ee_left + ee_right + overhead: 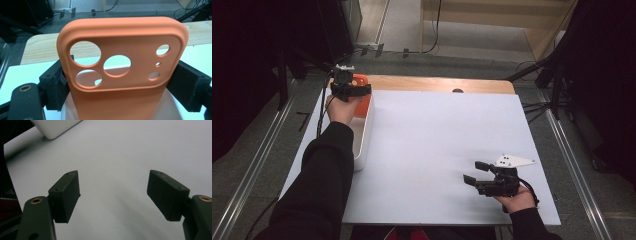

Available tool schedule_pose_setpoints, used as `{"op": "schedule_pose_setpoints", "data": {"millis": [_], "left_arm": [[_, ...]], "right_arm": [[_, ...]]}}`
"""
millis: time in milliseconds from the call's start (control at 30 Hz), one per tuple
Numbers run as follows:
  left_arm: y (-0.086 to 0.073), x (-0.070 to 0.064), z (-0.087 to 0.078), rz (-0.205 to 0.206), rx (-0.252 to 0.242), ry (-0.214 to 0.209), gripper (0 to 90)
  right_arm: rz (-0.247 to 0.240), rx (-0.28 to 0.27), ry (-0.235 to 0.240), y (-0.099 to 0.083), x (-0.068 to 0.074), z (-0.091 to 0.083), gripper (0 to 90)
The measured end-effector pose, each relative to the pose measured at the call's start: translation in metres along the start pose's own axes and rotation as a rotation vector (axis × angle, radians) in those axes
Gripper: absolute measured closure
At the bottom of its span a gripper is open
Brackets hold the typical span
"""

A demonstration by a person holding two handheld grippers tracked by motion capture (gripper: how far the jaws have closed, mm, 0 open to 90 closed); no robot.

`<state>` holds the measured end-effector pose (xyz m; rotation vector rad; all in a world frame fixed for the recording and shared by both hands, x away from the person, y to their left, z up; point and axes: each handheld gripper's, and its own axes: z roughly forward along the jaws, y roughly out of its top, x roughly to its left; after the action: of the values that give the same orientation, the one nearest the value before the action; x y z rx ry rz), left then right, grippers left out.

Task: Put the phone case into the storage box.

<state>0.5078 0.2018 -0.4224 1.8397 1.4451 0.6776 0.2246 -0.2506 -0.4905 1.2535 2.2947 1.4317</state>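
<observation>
Holding the orange phone case (120,75) upright, our left gripper (348,89) is clamped across its width, long axis vertical, right over the far end of the white bin (364,135) at the table's left edge. Our right gripper (484,175) idles well apart at near right, jaws spread wide, nothing between them. Left hand is nearer; we'd judge the case goes straight down or lifts clear.

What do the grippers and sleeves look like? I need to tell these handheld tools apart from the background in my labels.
Both grippers, left gripper and right gripper, are black, with two blocky jaws and brass-ringed holes. The right one carries a pale grey three-cornered plate. A black cable trails from the left gripper. Both sleeves are black.
</observation>
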Motion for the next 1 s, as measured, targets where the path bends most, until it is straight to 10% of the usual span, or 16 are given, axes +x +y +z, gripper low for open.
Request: {"op": "schedule_pose_setpoints", "data": {"millis": [1000], "left_arm": [[0.01,0.013,-0.021,-0.029,-0.035,-0.06,7.6]], "right_arm": [[-0.001,0.011,0.007,0.0,0.001,0.001,25.0]]}}
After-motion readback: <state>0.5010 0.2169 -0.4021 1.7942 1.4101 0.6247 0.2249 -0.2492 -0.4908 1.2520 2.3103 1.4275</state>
